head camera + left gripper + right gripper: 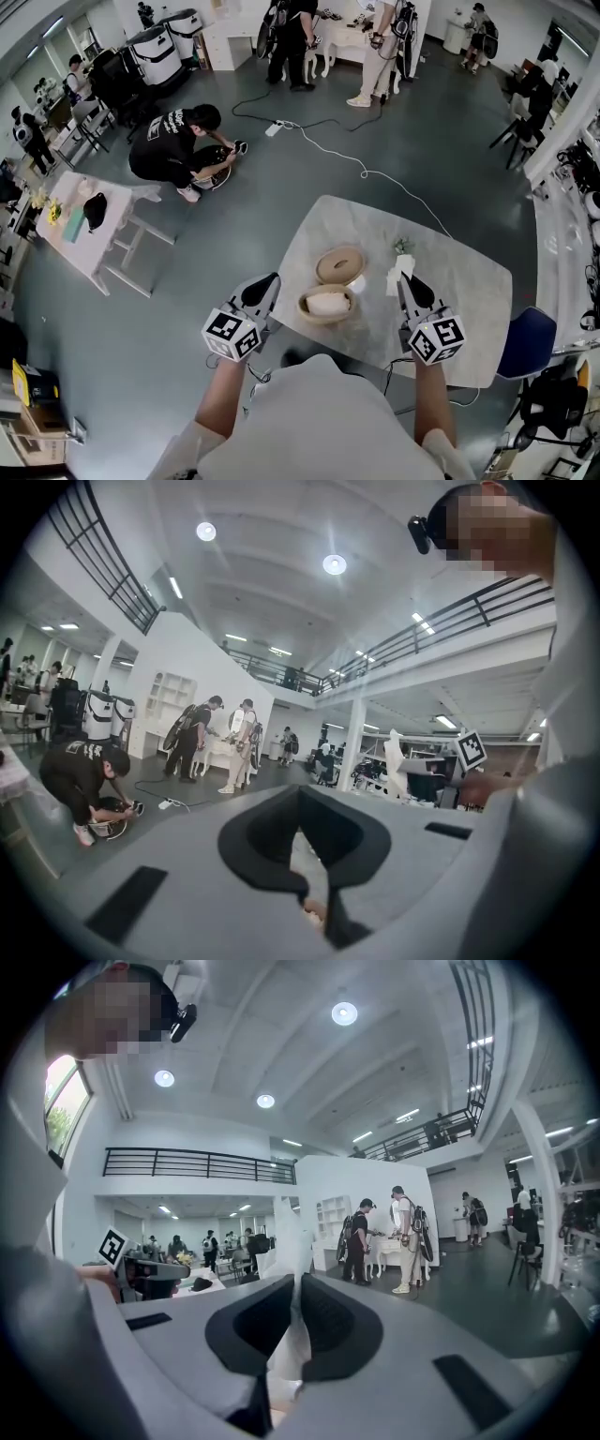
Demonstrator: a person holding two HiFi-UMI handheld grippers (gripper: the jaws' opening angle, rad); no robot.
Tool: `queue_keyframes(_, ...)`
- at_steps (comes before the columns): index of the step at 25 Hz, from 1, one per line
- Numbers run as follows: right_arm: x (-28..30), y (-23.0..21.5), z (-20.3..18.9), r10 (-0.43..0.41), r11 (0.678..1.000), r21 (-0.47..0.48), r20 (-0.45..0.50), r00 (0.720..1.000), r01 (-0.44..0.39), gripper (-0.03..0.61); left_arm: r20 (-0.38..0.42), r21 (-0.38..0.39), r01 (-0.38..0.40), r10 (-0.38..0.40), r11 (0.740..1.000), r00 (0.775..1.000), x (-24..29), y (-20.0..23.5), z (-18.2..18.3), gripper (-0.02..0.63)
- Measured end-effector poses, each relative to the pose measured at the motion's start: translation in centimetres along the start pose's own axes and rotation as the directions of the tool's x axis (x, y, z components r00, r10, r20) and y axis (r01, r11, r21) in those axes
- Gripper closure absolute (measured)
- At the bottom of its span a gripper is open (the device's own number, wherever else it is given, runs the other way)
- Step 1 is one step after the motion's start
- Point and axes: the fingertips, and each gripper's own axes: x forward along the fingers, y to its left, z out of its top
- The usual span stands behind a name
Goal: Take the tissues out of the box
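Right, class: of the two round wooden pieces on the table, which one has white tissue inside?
The nearer round piece: white tissue fills it. The farther round piece, just behind it, shows only bare wood.

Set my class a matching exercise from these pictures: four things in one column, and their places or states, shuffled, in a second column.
Things
1. pulled-out white tissue
2. round wooden lid
3. round wooden tissue box
4. blue chair

Places or states
A. open, lid off
B. beside the pale marbled table, at its right corner
C. clamped in the right gripper
D. flat on the table, just beyond the box

Pairs: 1-C, 2-D, 3-A, 4-B
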Motion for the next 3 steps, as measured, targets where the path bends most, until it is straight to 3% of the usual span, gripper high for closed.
queue_keyframes(3, -0.28, 0.00, 0.08, -0.003, 1.000, -0.002, -0.001, 1.000, 0.003, 0.535, -0.001, -0.003, -0.002, 0.002, 1.000, 1.000, -0.21, -0.17, -0.10, 0.607)
